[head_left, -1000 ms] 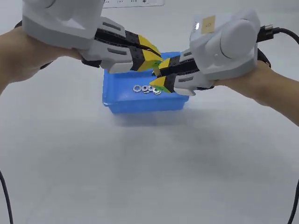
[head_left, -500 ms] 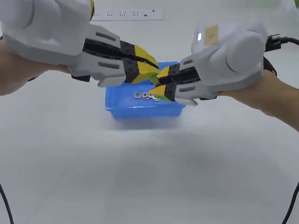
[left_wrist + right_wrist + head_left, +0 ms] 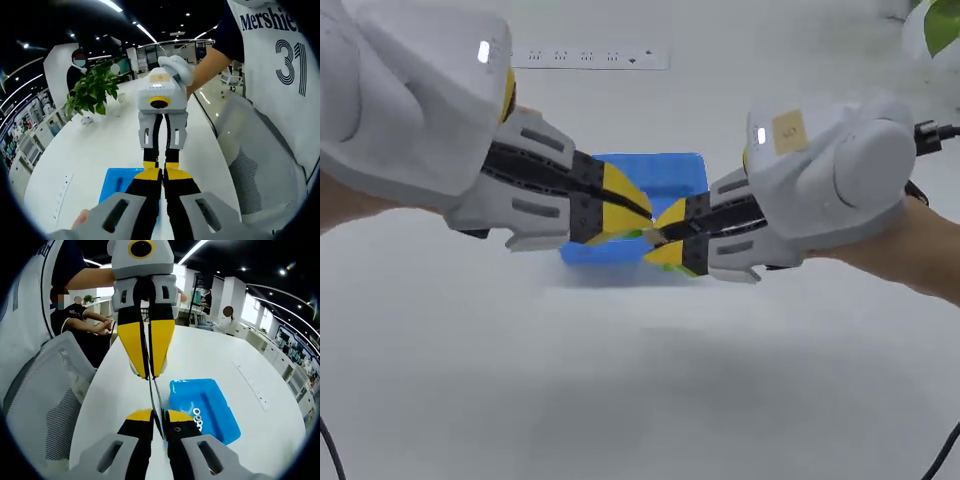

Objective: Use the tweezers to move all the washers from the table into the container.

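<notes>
Both tools are clenched. The right gripper (image 3: 159,419) and the left gripper (image 3: 148,371) meet tip to tip, each with its jaws pressed onto the thin silver metal tweezers (image 3: 154,392), which run as one narrow strip from one pair of jaws to the other. The small silver ring-shaped metal washers (image 3: 197,416) lie in a loose cluster on the floor of the shallow blue rectangular plastic container (image 3: 215,400), beside and beyond the grippers. Assessment: the washers are light, hard and smooth, so they are likely to skate on the table or flick out of a pinch. They are best taken across the rim with one tweezer tip through the hole. The tweezers are springy and slim and may twist in the jaws unless gripped at mid-length. The low container looks light enough to shift if knocked. The smooth white table (image 3: 210,352) is broad and glossy and offers little friction. A white power strip (image 3: 590,57) lies at its far edge. The room is an open-plan office with ceiling strip lights, a grey mesh chair (image 3: 45,390), a potted green plant (image 3: 92,92) and people seated behind.
</notes>
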A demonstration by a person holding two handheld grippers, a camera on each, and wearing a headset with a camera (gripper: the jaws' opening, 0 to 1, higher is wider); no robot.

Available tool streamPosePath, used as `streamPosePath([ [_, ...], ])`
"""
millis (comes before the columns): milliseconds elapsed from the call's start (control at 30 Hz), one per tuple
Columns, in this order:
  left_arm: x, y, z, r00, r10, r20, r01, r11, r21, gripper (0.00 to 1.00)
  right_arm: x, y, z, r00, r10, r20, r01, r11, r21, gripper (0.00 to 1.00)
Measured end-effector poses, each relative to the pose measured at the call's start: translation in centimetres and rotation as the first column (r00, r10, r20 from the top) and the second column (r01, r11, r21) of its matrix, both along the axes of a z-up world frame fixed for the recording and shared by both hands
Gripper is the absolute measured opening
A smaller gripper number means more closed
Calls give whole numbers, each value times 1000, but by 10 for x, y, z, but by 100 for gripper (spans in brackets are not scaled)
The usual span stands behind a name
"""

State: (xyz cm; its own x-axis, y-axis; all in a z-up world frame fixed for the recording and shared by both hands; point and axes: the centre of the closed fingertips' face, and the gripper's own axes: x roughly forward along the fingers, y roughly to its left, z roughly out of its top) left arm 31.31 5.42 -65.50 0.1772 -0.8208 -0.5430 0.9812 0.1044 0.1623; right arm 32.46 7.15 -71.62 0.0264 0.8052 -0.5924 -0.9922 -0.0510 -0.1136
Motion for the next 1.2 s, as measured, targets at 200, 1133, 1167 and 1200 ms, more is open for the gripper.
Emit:
streamPosePath([
  [200, -7, 6, -26, 998, 39, -39, -39, 999, 12, 5, -14, -8, -17, 1000, 19, 17, -17, 996, -90, 8],
  [1133, 4, 18, -139, 960, 196, -199, -174, 977, 123, 4, -10, -14, -95, 996, 89, 10, -81, 943, -323, 8],
  [1167, 4, 18, -140, 961, 194, -197, -173, 977, 122, 4, -10, -15, -96, 996, 93, 9, -84, 941, -327, 8],
  [1200, 4, 16, -140, 961, 193, -196, -172, 978, 122, 4, -10, -16, -98, 996, 87, 4, -81, 939, -333, 8],
])
